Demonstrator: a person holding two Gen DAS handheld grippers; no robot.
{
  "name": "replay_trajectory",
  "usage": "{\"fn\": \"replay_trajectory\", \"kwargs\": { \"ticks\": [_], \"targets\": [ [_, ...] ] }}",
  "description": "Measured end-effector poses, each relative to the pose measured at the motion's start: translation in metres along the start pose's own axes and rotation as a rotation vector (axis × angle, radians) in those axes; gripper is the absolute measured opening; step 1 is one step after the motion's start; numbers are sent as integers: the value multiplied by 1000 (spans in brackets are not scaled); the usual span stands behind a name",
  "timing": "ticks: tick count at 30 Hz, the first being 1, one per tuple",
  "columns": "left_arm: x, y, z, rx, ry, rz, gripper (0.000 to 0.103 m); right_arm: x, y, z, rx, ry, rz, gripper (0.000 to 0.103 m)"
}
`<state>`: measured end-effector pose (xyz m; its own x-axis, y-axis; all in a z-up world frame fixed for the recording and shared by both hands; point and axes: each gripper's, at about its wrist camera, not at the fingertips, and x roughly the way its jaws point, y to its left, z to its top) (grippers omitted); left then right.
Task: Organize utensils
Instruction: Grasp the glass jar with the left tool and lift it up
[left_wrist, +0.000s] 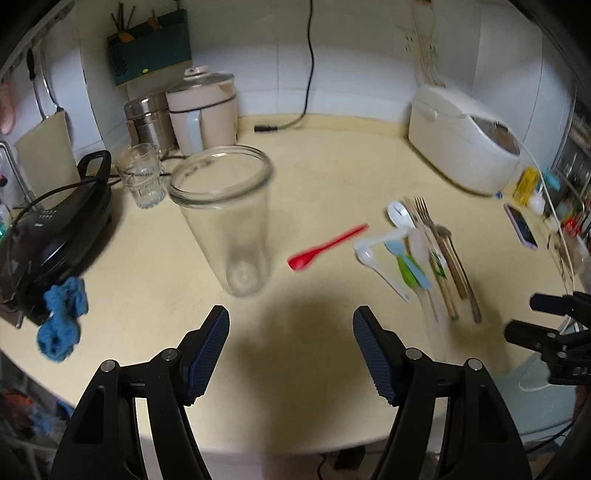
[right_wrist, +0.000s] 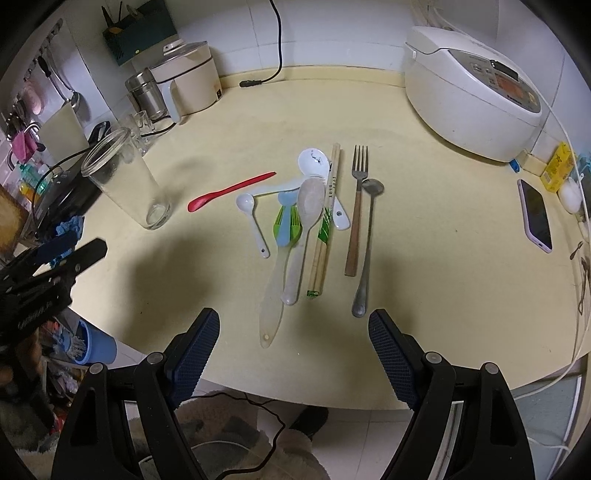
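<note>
A tall empty glass (left_wrist: 225, 221) stands upright on the cream counter, ahead and a little left of my left gripper (left_wrist: 291, 325). Its jaws are wide apart with nothing between them. A red spoon (left_wrist: 325, 245) lies alone to the right of the glass. Beyond it, several utensils lie in a pile. In the right wrist view that pile holds a fork (right_wrist: 356, 206), a metal spoon (right_wrist: 367, 243), wrapped chopsticks (right_wrist: 325, 229), a translucent paddle (right_wrist: 275, 295) and a small white spoon (right_wrist: 251, 218). My right gripper (right_wrist: 293, 328) hovers open just short of their handles, holding nothing.
A white rice cooker (right_wrist: 469, 88) sits at the back right, and a phone (right_wrist: 535, 216) lies near the right edge. At the left are a beige kettle (right_wrist: 188, 81), a glass mug (left_wrist: 142, 177), a black appliance (left_wrist: 55, 229) and a blue cloth (left_wrist: 62, 317).
</note>
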<state>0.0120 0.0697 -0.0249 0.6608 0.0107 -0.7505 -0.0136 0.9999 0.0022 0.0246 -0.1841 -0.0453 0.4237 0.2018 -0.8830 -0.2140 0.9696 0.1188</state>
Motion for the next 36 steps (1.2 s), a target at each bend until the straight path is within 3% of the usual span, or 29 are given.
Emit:
{"fn": "replay_trajectory", "kwargs": {
  "ticks": [5,7,11,18,22,27,30,35,36],
  "targets": [
    [22,24,3,89,-173,25,74,10,7,6,5,16,-6,84],
    [32,26,7,143,-208,27,75,14,8,9,16,24,-12,84],
    [62,32,17,219,-209,34,83,23,14,16,32,46,-31,84],
    [99,46,23,280,-198,-13,83,38,23,25,61,81,-67,84],
    [115,52,25,283,-175,-94,75,44,25,30,90,88,-81,84],
    [122,60,28,240,-179,-177,73,47,23,37,140,84,-92,83],
    [122,61,28,250,-189,-197,73,44,16,42,197,61,-124,75],
    [120,62,27,279,-201,-234,73,38,-15,46,322,43,-186,73],
    [120,63,26,286,-203,-243,73,38,-22,47,342,46,-195,67]
  ]
}}
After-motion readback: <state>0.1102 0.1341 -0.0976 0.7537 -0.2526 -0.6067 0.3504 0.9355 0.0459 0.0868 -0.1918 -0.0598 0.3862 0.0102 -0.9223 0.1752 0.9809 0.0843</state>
